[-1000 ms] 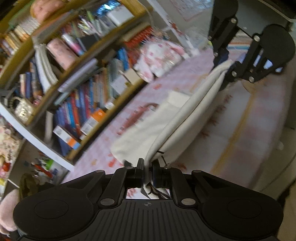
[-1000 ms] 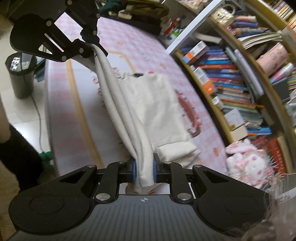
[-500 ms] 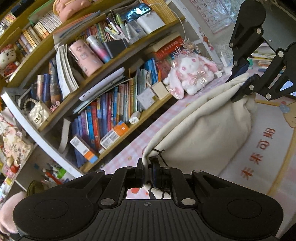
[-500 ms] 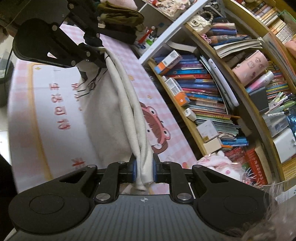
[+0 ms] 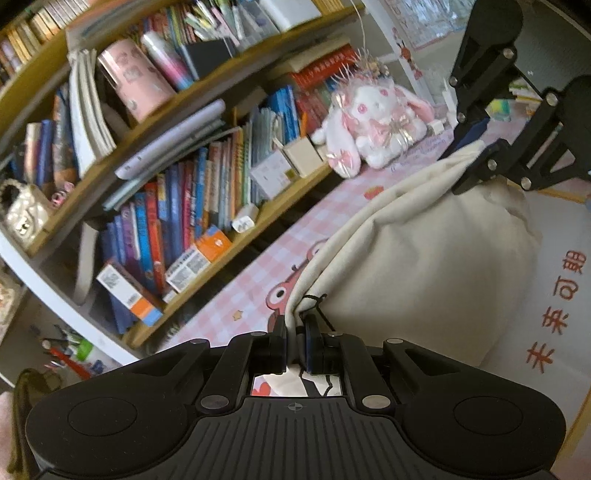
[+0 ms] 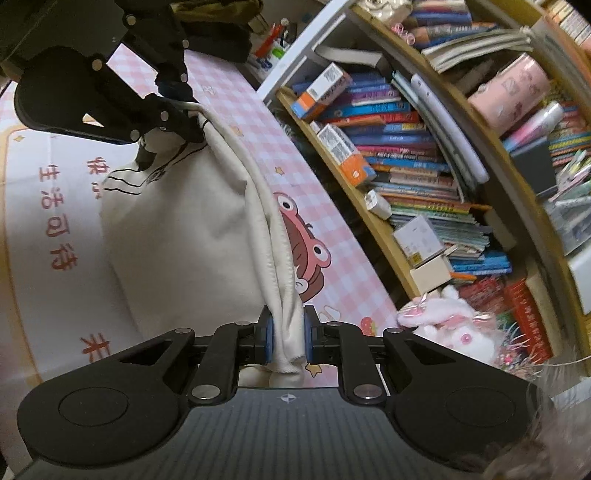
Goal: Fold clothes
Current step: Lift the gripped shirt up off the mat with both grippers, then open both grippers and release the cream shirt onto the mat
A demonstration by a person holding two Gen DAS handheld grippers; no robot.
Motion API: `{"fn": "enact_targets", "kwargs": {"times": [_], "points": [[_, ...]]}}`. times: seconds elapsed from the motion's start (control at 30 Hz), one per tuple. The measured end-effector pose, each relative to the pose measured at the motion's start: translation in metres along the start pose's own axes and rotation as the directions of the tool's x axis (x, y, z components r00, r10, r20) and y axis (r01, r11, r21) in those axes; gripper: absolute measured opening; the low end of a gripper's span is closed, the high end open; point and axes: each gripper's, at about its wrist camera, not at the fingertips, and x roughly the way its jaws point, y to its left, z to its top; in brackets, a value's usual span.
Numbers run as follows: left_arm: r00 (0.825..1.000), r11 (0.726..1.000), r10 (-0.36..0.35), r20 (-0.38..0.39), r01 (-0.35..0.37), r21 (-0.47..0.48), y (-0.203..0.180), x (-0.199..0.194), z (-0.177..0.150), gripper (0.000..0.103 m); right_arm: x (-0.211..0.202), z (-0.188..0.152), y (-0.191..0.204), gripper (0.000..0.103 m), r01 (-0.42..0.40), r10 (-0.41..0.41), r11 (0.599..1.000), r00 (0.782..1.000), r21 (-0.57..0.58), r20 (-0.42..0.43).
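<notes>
A cream garment (image 5: 424, 251) with black line print hangs doubled between the two grippers, its lower part sagging onto a pink checked mat (image 5: 258, 273). My left gripper (image 5: 295, 332) is shut on one bunched end of its top edge, where a black thread shows. My right gripper (image 6: 289, 332) is shut on the other end, a thick roll of cream garment (image 6: 184, 229) filling its jaws. Each wrist view shows the other gripper across the cloth: the right gripper (image 5: 469, 173) at upper right, the left gripper (image 6: 192, 125) at upper left.
A wooden bookshelf (image 5: 155, 206) packed with books runs along the far side of the mat, close to the cloth. A pink and white plush rabbit (image 5: 373, 122) sits on the mat by the shelf. Pens and dark clothing (image 6: 221, 33) lie beyond the mat's end.
Both grippers have tilted and swung toward the bookshelf, carrying the garment's held edge with them. The cloth now sags wider over the mat's cartoon print. Both stay shut on it.
</notes>
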Motion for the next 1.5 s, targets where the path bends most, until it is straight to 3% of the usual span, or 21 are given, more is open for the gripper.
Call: {"fn": "enact_targets", "kwargs": {"times": [0.47,0.6,0.8,0.93,1.1,1.37,1.5], "points": [[0.995,0.996,-0.084,-0.062,0.085,0.012,0.008,0.057,-0.007,0.016,0.070,0.003,-0.015,0.018,-0.065,0.066,0.998,0.994,0.009,-0.090],[0.994,0.997,-0.075,-0.075,0.076,0.010,0.011,0.068,-0.011,0.035,0.079,0.003,-0.016,0.022,-0.068,0.069,0.998,0.993,0.017,-0.099],[0.993,0.996,-0.086,-0.076,0.086,-0.004,0.020,0.076,-0.015,0.053,0.091,0.002,-0.017,0.026,-0.070,0.072,0.997,0.991,0.025,-0.110],[0.994,0.996,-0.087,-0.061,0.086,-0.014,0.026,0.076,-0.016,0.068,0.096,0.002,-0.019,0.034,-0.051,0.054,0.998,0.993,0.024,-0.109],[0.993,0.992,-0.114,-0.028,0.112,-0.056,0.041,0.070,-0.018,0.079,0.102,0.000,-0.025,0.046,0.017,-0.011,0.998,0.994,0.061,-0.108],[0.987,0.982,-0.156,0.029,0.158,-0.105,0.057,0.052,-0.017,0.083,0.118,-0.005,-0.037,0.047,0.054,-0.033,0.982,0.993,0.183,-0.114],[0.983,0.962,-0.161,0.087,0.176,-0.208,0.074,0.042,-0.016,0.084,0.126,-0.007,-0.036,0.047,0.055,-0.029,0.976,0.992,0.209,-0.125]]}}
